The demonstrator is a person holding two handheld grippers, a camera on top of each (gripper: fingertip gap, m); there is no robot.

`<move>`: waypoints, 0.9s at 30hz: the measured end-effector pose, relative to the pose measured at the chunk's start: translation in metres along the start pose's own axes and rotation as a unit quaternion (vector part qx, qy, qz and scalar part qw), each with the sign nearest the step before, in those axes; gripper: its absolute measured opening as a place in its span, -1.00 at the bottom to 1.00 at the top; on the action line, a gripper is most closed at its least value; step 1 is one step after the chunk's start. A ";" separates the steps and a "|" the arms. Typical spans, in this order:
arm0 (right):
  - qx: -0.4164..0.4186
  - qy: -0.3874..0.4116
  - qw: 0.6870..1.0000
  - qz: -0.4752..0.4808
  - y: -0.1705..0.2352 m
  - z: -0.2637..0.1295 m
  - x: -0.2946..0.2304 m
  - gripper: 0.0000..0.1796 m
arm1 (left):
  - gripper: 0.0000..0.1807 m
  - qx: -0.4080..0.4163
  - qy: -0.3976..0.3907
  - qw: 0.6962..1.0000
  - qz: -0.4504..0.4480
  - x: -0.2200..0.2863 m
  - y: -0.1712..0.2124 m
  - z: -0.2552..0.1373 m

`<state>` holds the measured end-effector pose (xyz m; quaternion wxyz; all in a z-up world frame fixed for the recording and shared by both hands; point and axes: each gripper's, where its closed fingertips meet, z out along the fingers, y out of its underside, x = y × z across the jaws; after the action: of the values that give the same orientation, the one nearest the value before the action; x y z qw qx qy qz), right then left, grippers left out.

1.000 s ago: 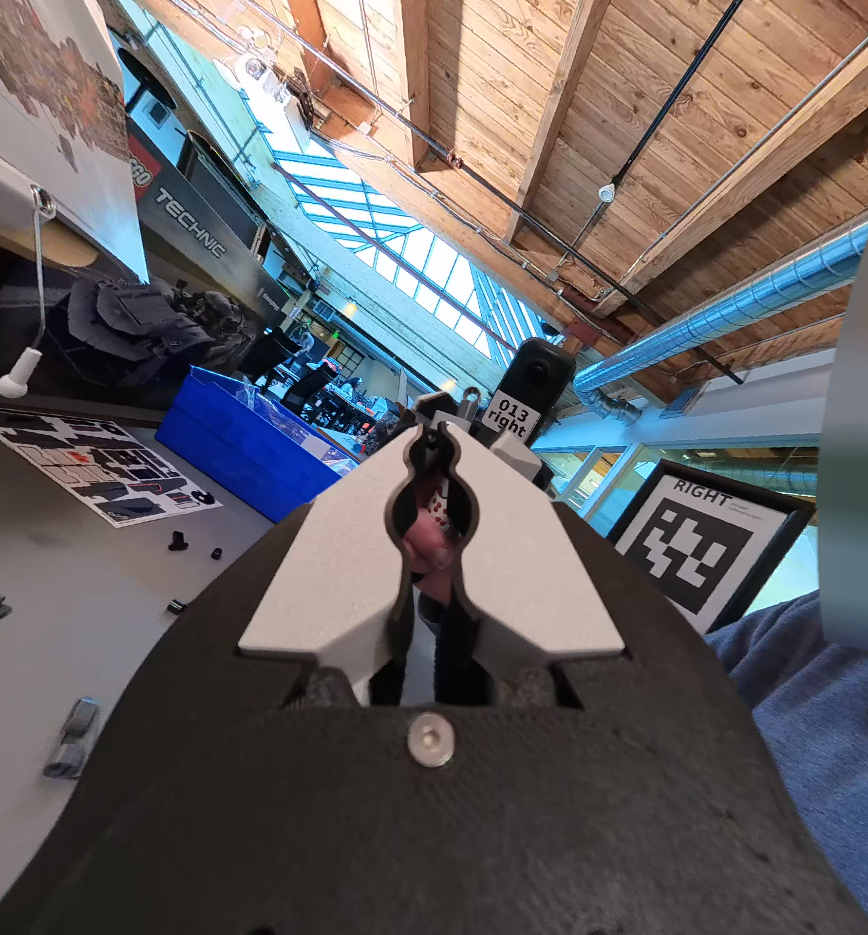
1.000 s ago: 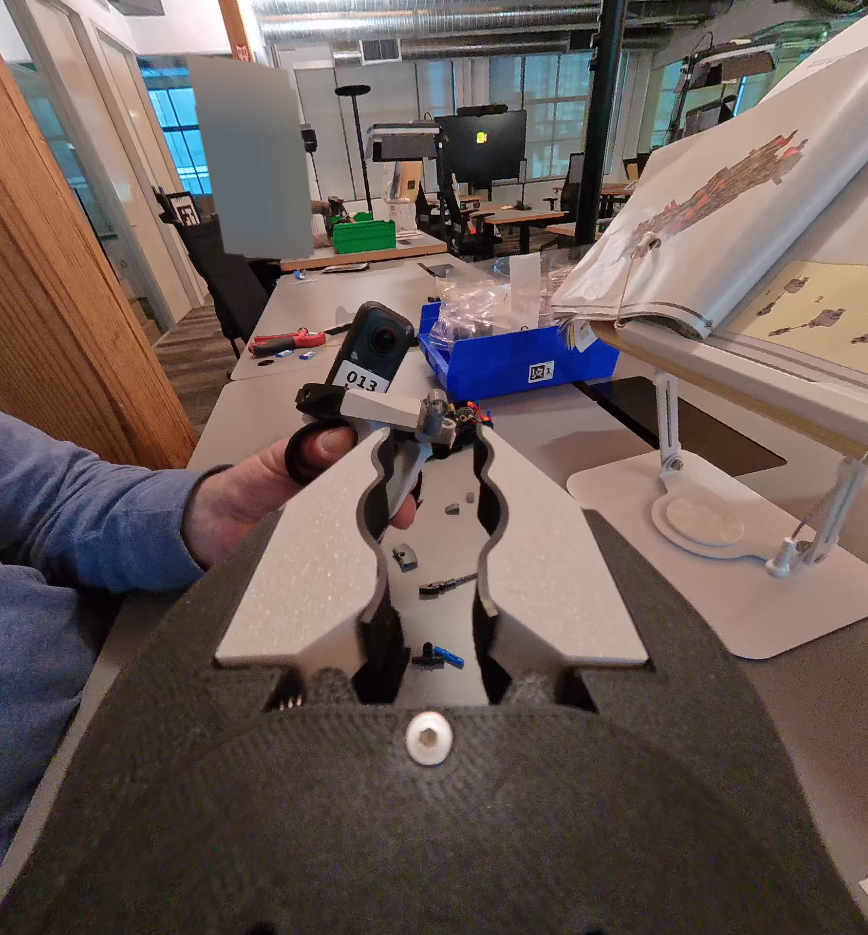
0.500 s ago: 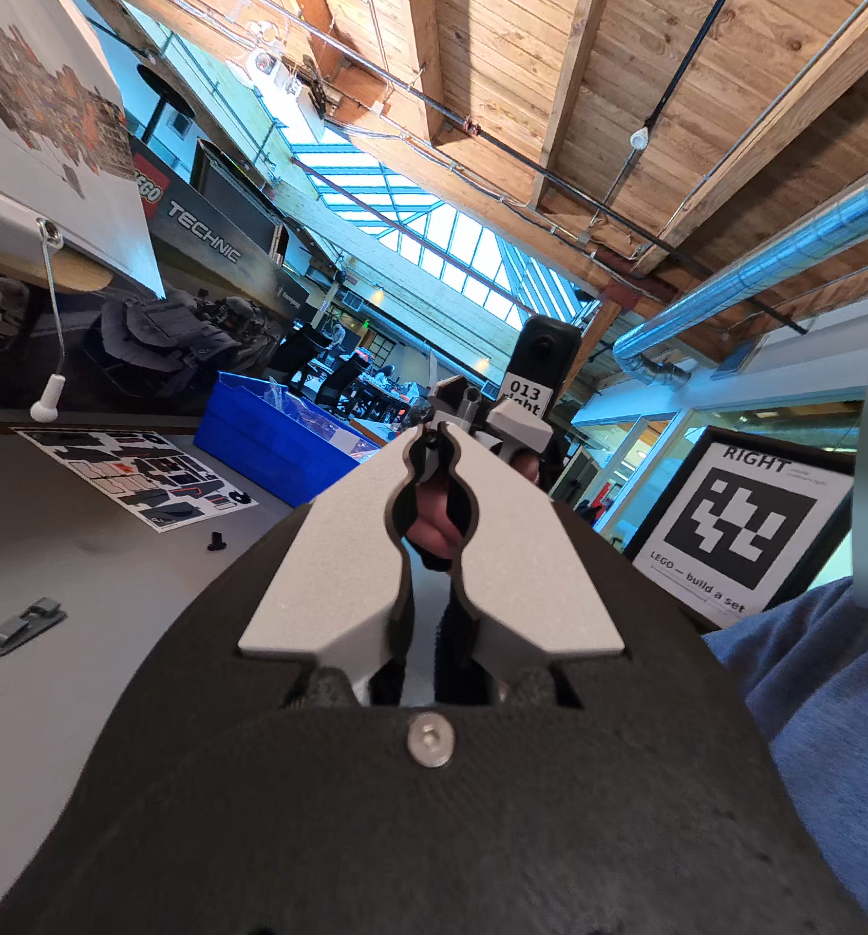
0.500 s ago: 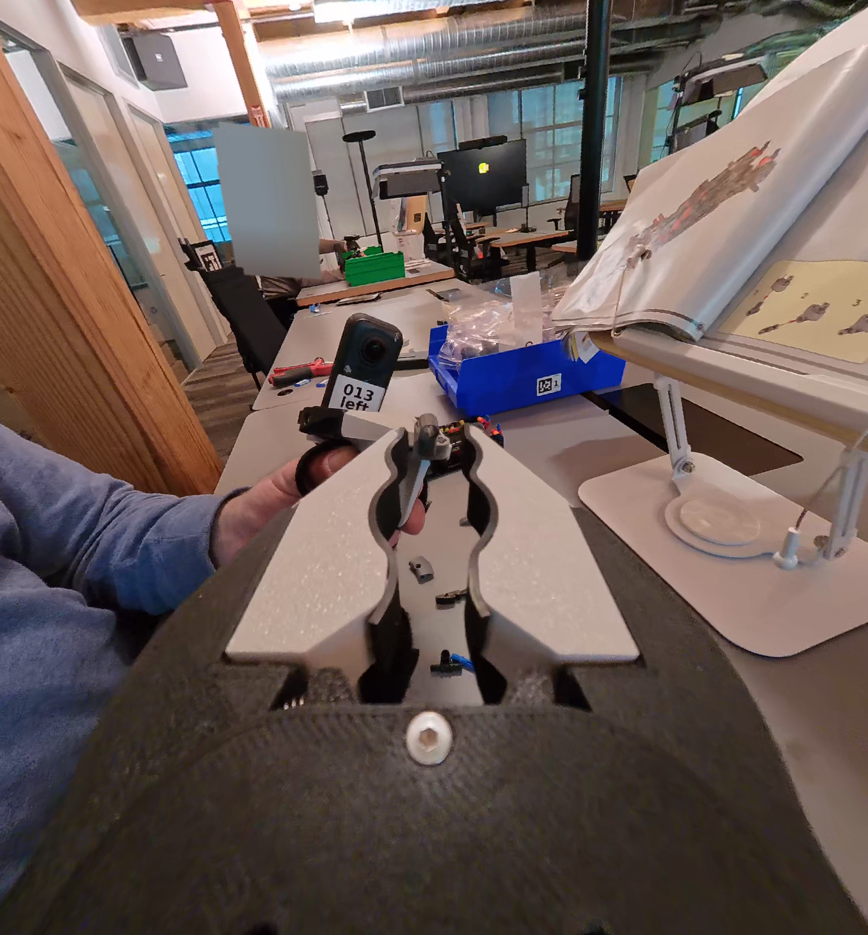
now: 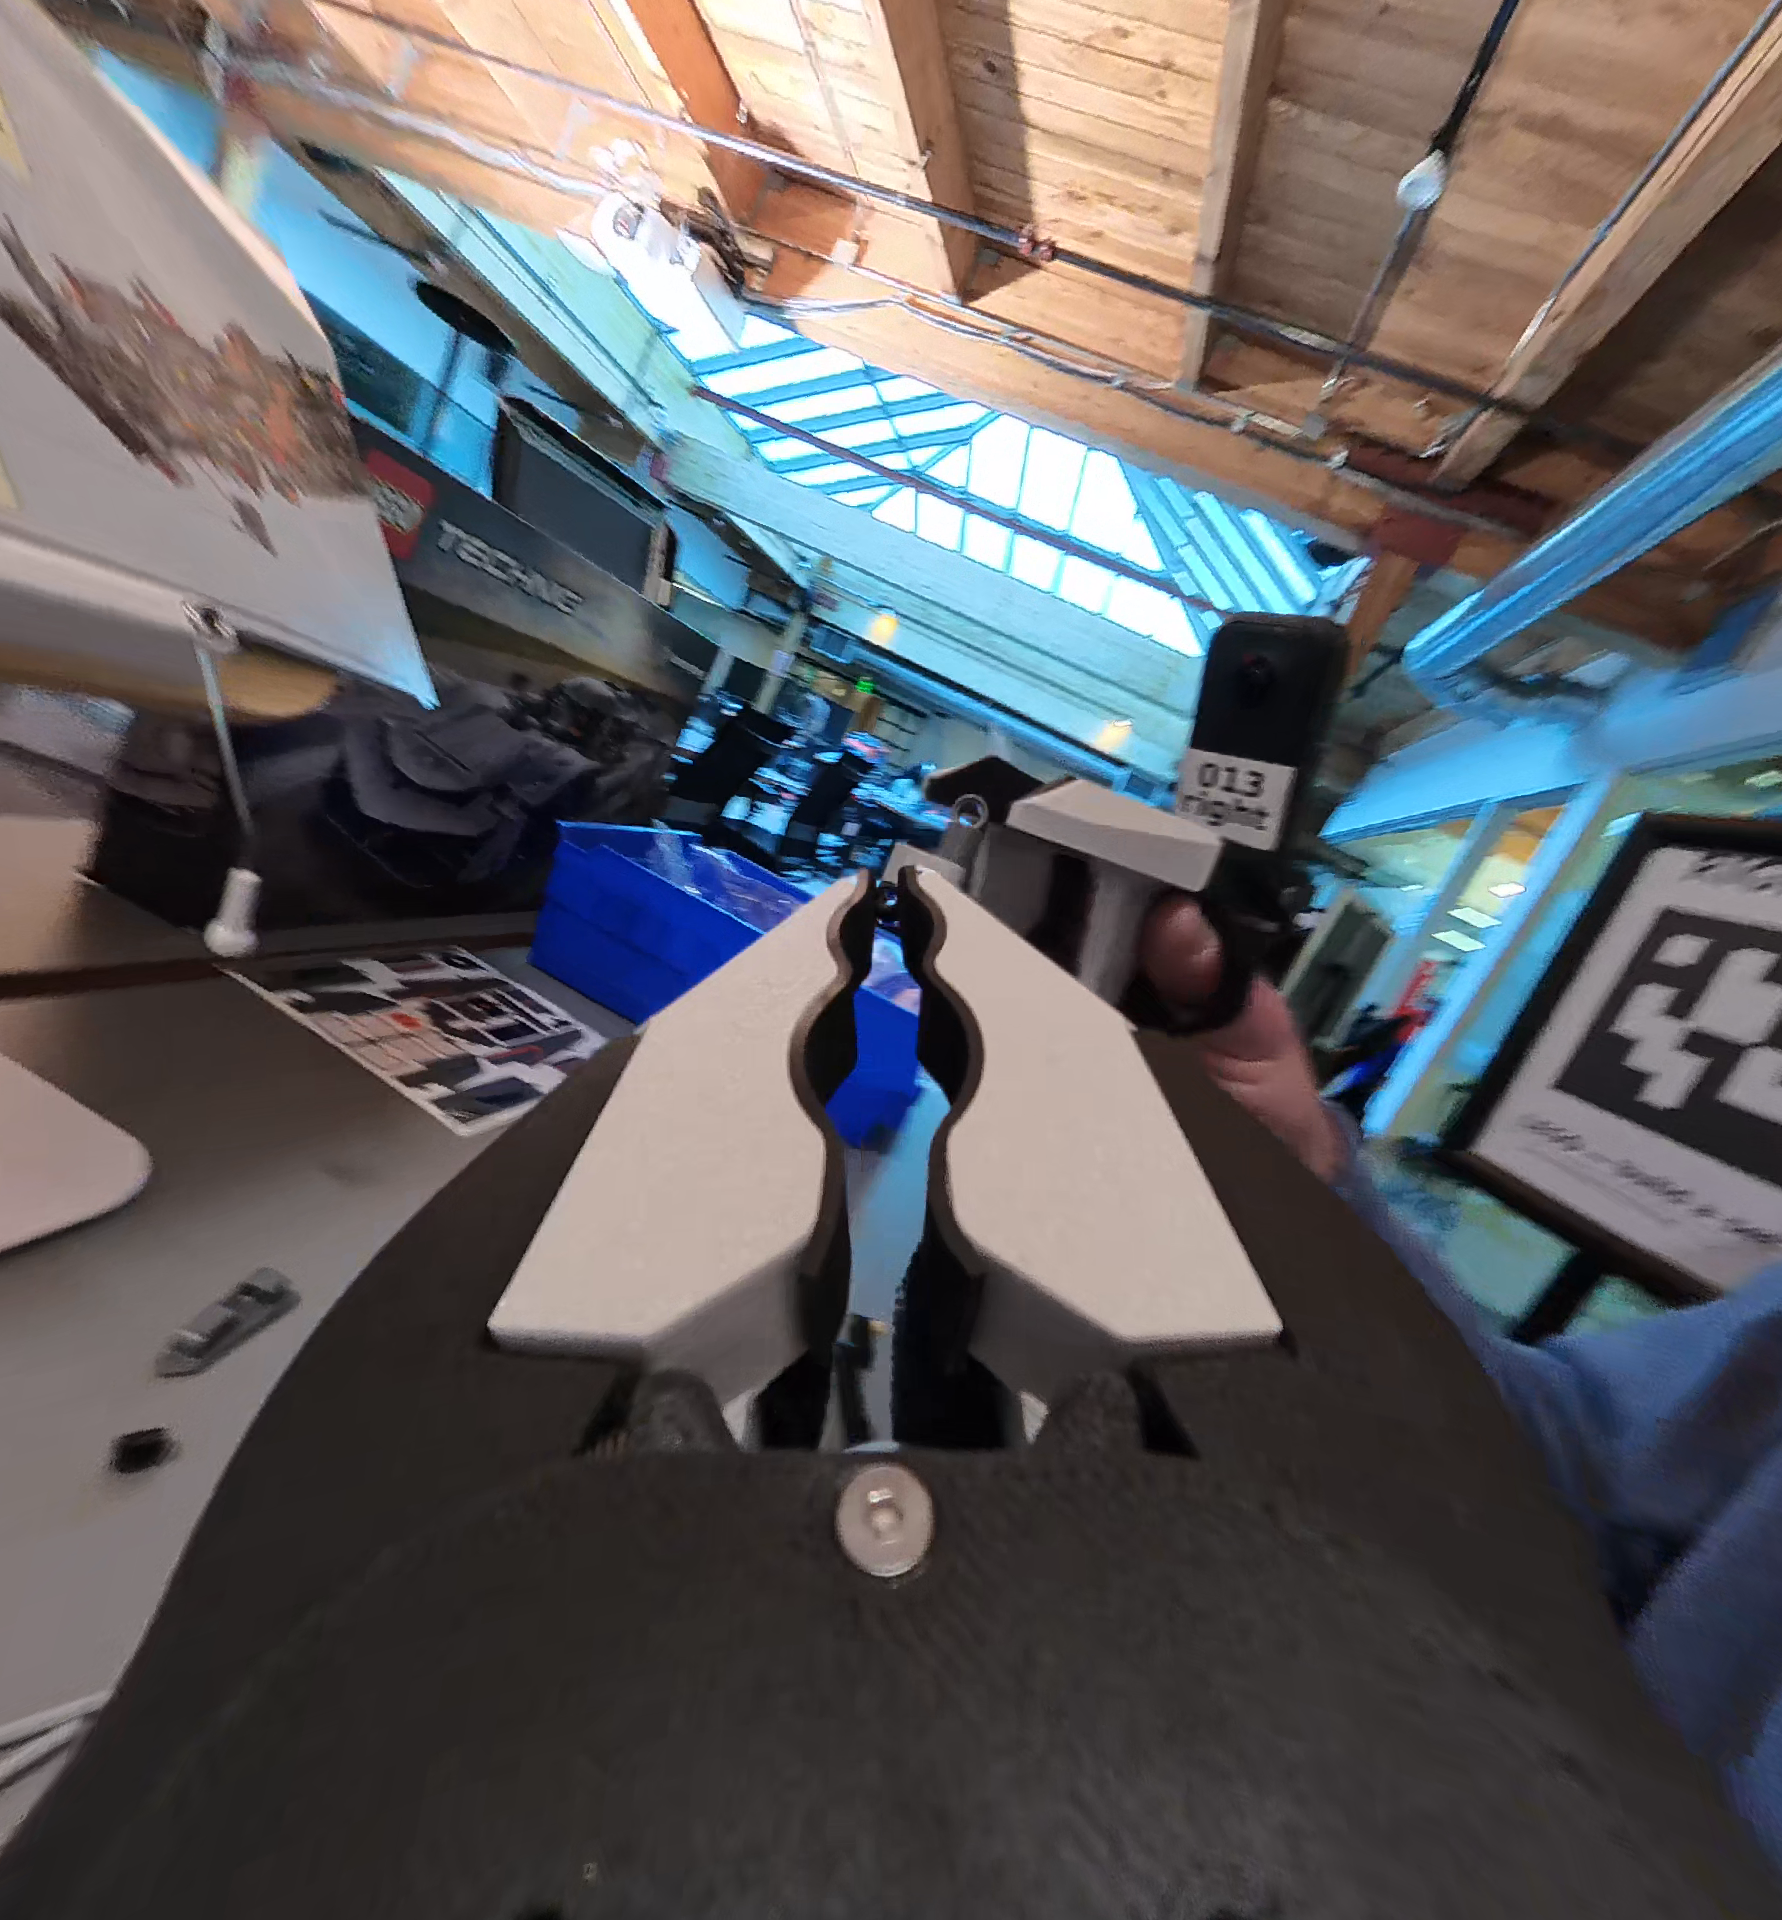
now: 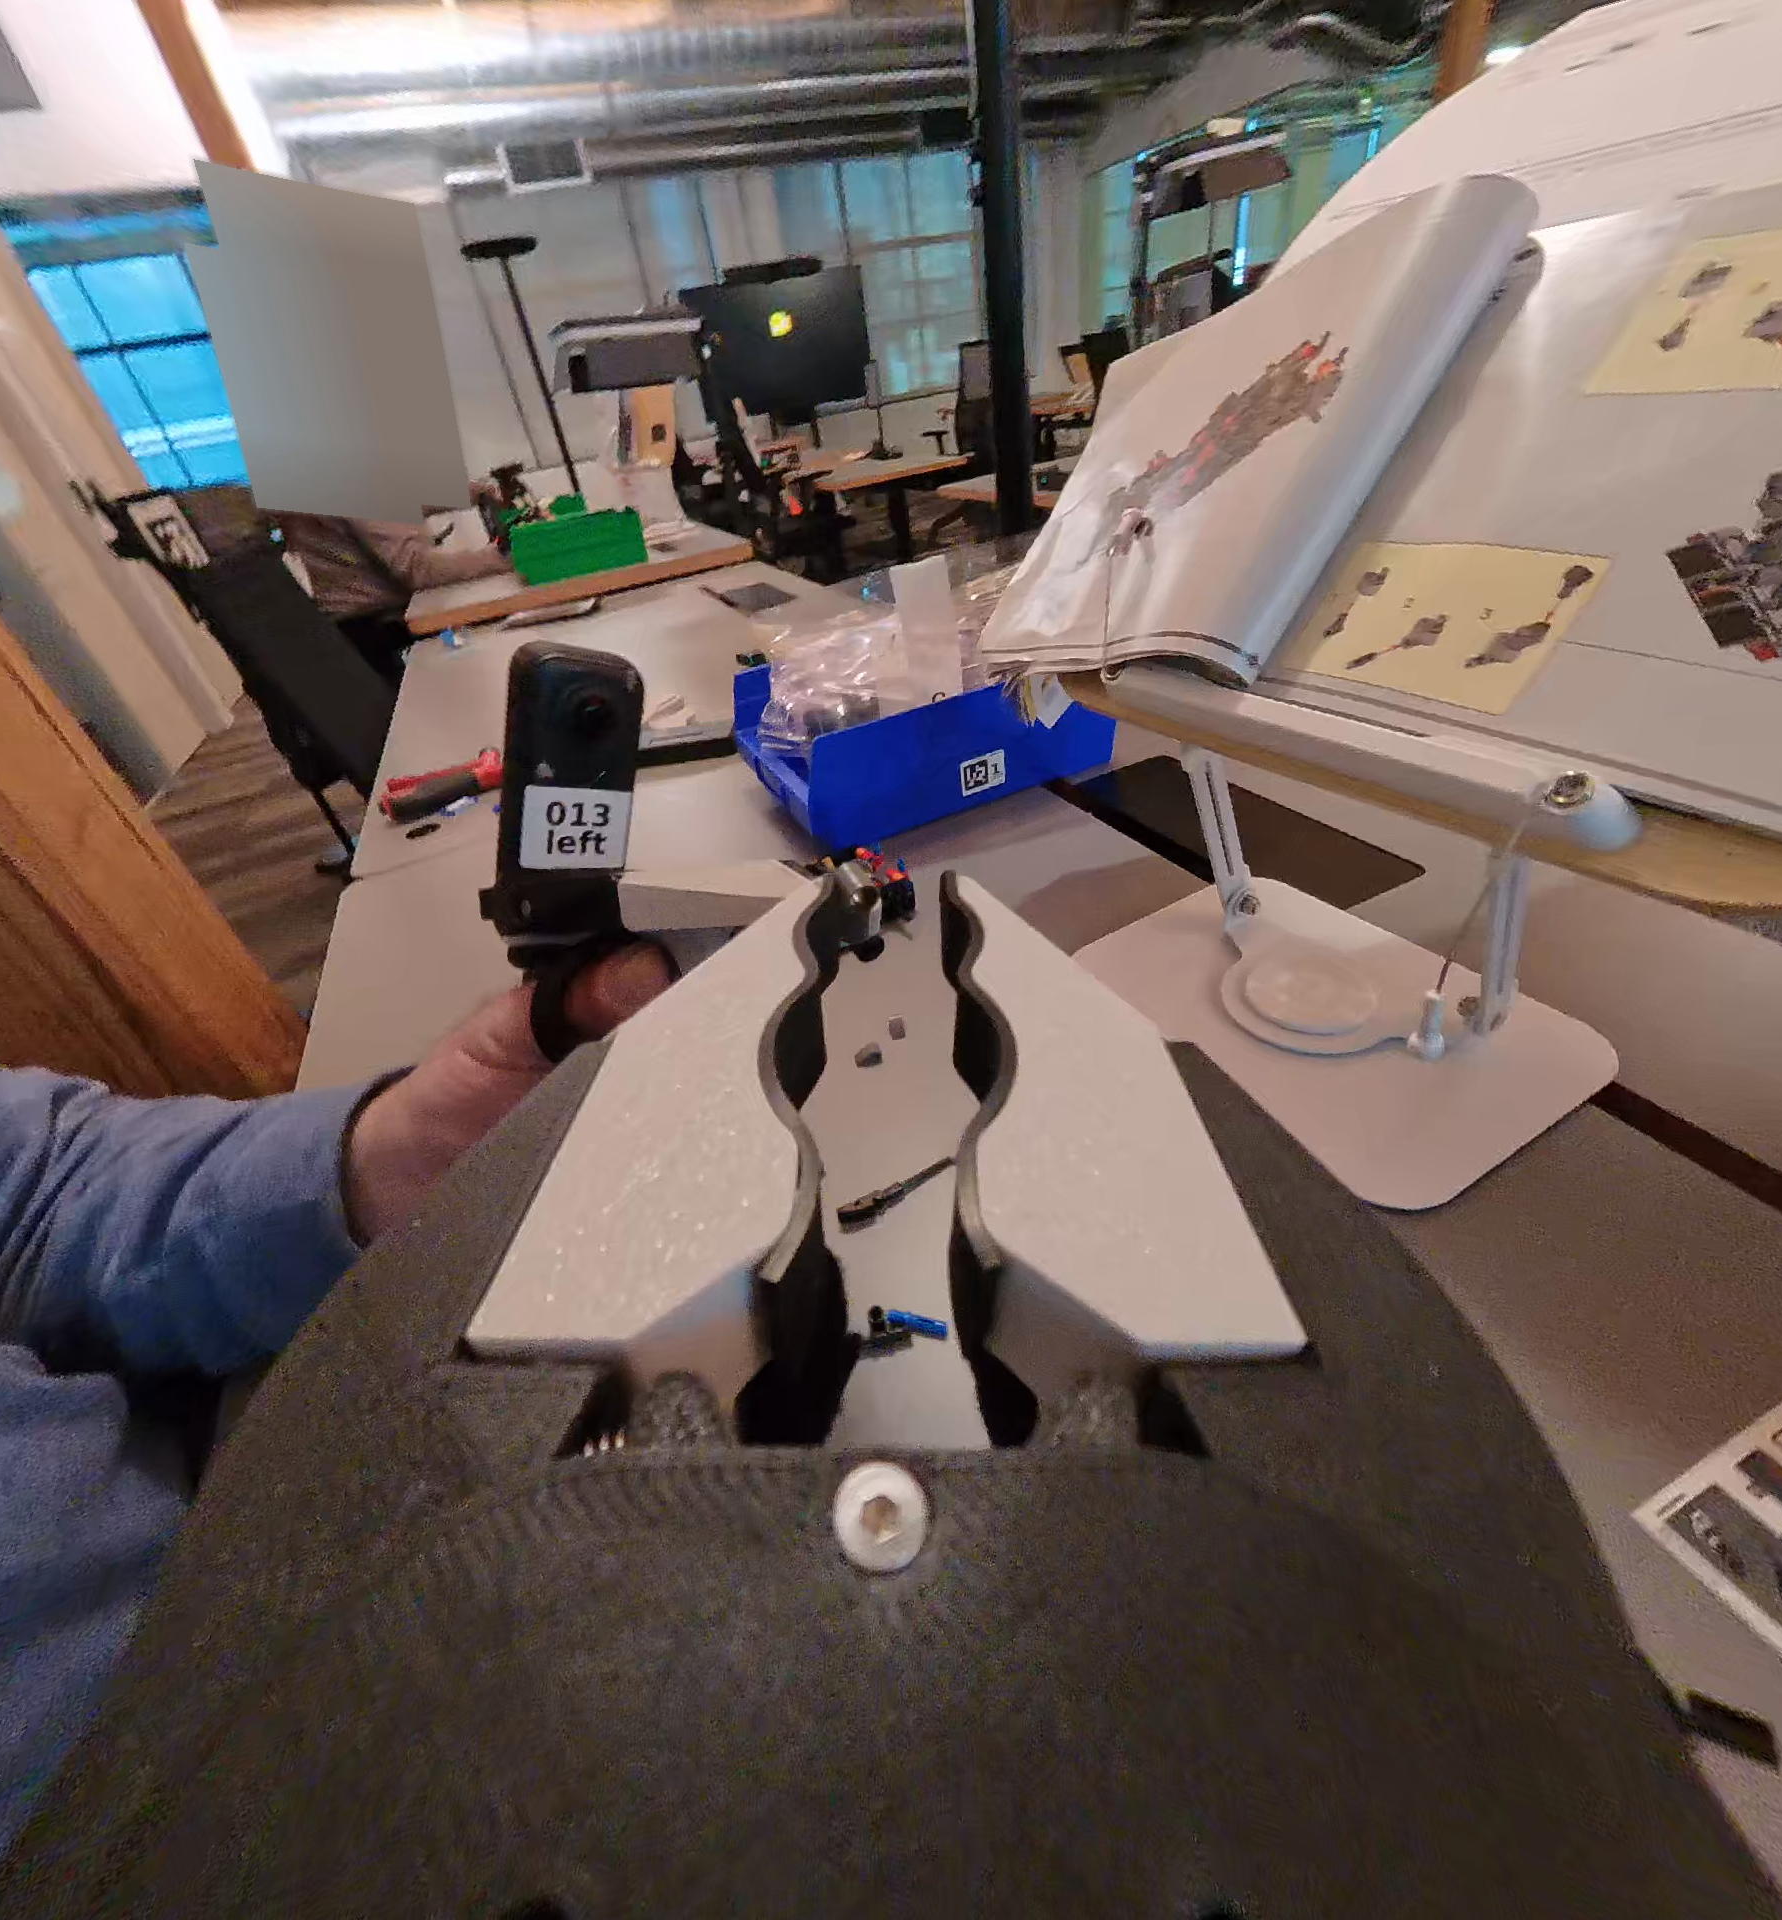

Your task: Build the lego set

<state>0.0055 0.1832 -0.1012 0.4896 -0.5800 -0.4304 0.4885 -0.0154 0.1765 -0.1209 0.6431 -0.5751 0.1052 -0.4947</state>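
Left gripper point(image 5: 888, 902) jaws nearly together at the tips, right gripper point(image 6: 892, 902) jaws apart, lego pieces point(image 6: 892, 1187) on table point(image 6: 1552, 1309) showing between them.

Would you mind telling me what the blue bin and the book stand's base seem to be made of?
Blue bin: looks like moulded plastic, with an even saturated colour and a slight sheen. Book stand base: probably painted metal, a thin flat white plate with rounded corners and a matte finish; plastic cannot be ruled out.

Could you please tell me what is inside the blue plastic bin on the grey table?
The blue plastic bin holds clear plastic bags of small dark parts, piled above its rim. Whatever lies beneath them is hidden by the bin's front wall.
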 end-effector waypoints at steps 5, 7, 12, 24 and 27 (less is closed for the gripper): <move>0.024 0.020 0.999 0.040 0.004 0.001 -0.001 -0.81 | -0.98 -0.016 -0.048 0.992 0.116 0.005 -0.003 0.002; 0.040 0.012 0.997 0.061 0.002 0.000 -0.004 -0.81 | -0.98 -0.020 -0.065 0.984 0.163 0.008 -0.006 0.001; 0.059 0.009 0.995 0.082 -0.003 -0.002 -0.008 -0.76 | -0.99 -0.044 -0.118 0.949 0.289 0.011 -0.011 0.000; 0.064 0.002 0.994 0.089 0.000 -0.001 -0.010 -0.93 | -0.99 -0.069 -0.157 0.896 0.409 0.020 -0.011 0.003; 0.046 -0.015 0.998 0.051 0.000 -0.001 -0.012 -0.93 | -0.99 -0.074 -0.132 0.915 0.375 0.019 -0.010 0.003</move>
<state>0.0049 0.1709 -0.0997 0.4839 -0.5703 -0.3849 0.5408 -0.0090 0.1651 -0.1029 0.7451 -0.5994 0.2634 -0.1273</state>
